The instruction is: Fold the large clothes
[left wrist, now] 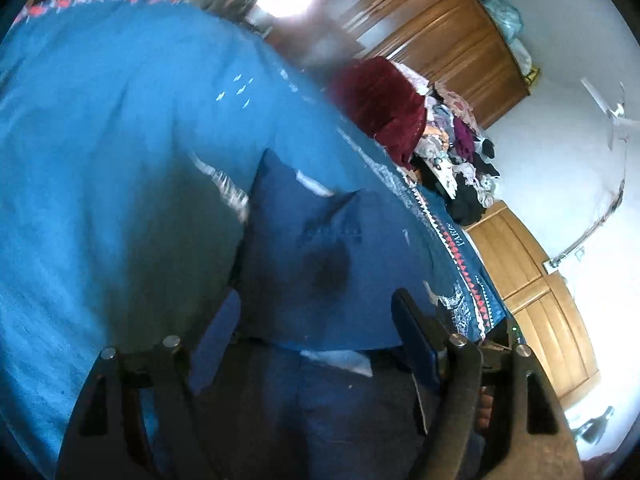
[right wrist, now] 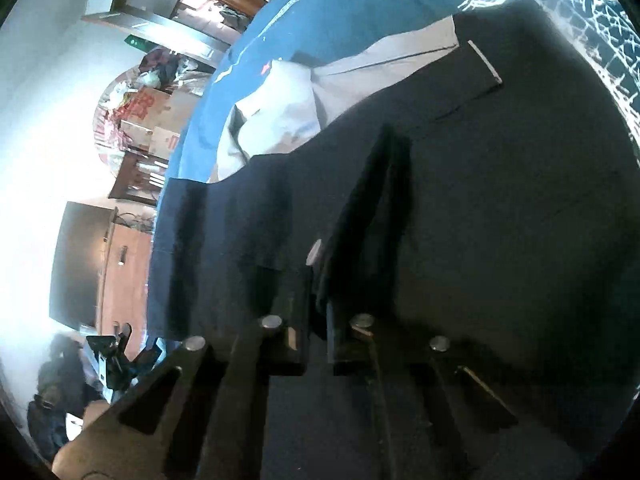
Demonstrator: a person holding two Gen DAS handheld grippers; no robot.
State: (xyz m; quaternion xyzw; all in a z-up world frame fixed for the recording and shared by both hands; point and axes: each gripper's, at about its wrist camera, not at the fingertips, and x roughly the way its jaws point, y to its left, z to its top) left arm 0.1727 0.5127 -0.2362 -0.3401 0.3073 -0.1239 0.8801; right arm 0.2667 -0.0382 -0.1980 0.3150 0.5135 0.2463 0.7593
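Item 1: my right claw [right wrist: 318, 280], pinched tight on a fold of the dark garment [right wrist: 480, 208]. Item 2: my left claw [left wrist: 316, 320], spread wide, empty, over it on the blue bedspread [left wrist: 120, 120]. Risk: one-sided lift skews the fold.

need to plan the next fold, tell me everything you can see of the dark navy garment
The dark navy garment looks like soft woven cloth with a pale lining or panel showing at its far edge. It lies spread on the blue bedspread, with one ridge pulled up into a fold. The right gripper is shut on that ridge. In the left view a navy fold sits between the fingers of the open left gripper.
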